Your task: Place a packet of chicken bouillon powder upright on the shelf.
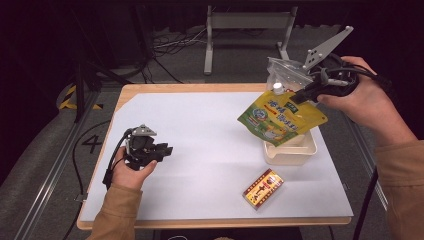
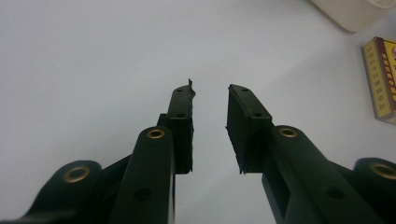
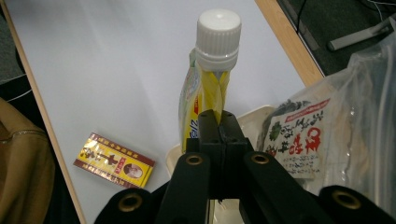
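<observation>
High view: the right gripper (image 1: 306, 93) holds a yellow spouted pouch (image 1: 280, 117) above the cream tub (image 1: 292, 153) on the bench (image 1: 200, 130); judged placement is pending.

Left gripper view: the left gripper (image 2: 210, 100) idles, fingers apart, empty.

Right gripper view: fingers clamp the pouch neck below its white cap (image 3: 218, 35); a clear printed packet (image 3: 336, 140) lies alongside.

The high view looks down over the table (image 1: 200, 125); both gripper views sit close, sharing the red-and-yellow box (image 1: 263, 188).
</observation>
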Demonstrator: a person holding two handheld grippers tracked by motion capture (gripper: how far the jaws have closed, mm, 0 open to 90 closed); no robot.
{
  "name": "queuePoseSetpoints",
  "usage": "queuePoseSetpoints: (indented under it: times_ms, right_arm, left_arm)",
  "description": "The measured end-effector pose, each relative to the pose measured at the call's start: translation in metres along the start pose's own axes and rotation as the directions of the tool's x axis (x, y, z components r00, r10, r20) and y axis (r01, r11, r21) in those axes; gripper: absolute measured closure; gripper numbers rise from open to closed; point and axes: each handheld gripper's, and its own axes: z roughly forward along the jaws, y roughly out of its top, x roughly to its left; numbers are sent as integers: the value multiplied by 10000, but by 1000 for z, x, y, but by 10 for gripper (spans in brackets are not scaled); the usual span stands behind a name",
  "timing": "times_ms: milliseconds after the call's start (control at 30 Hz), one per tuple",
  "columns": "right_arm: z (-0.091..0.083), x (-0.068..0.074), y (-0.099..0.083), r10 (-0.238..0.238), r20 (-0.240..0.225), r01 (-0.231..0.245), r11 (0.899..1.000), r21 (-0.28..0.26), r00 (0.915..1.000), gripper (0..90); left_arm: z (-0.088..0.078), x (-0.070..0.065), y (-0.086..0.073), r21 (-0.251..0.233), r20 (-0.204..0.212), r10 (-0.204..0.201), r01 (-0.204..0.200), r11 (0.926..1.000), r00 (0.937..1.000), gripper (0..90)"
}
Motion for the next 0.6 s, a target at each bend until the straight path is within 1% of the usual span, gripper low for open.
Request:
queuePoseSetpoints:
  times_ms: [100, 300, 600]
  right_arm:
    - [-1, -5, -4, 51, 145, -53, 9999, 88, 9999, 900]
    - [-2, -16, -15, 338, 182, -340, 9994, 103, 9993, 900]
    - [0, -26, -26, 378, 274, -386, 9988, 287, 9989, 900]
  left_arm:
    - [0, 0, 0, 7, -12, 2, -2, 10000, 10000, 720]
    - [0, 0, 0, 8, -23, 17, -17, 10000, 10000, 721]
    - [1, 0, 0, 61, -25, -29, 29, 10000, 10000, 721]
